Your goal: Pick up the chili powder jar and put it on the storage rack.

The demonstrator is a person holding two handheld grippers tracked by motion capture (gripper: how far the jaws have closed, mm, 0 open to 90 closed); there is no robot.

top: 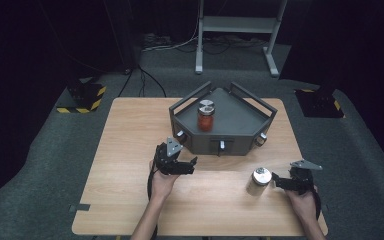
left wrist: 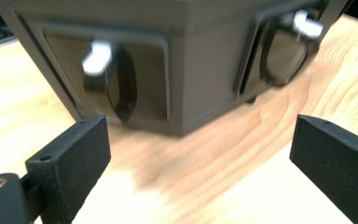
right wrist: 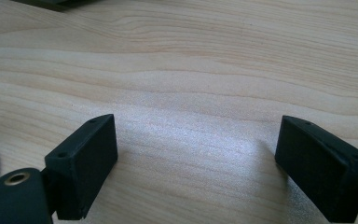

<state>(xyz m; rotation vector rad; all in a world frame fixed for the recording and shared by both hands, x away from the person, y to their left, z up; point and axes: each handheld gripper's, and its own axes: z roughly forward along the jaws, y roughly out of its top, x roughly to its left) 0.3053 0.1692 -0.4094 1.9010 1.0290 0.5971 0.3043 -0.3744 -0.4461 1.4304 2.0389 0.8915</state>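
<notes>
Resting on the pale wooden table, a small pale jar with a silver metal lid stands upright near the table's right front, just beside the right gripper, whose black jaws stand wide apart with only bare wood grain between them in the right gripper view. A curved pale edge at the lower left corner of that view may be the jar, though it is too little to tell. The left gripper sits near the middle of the table, held in the person's left hand, and its jaws are likewise spread wide and hold nothing. It points at the front wall of the dark grey angular tray with raised rail handles, close to it but apart. In the left gripper view two dark round knobs with white pointers show on that wall, blurred. Inside the tray a glass jar of red contents with a silver lid stands upright toward its left side.
</notes>
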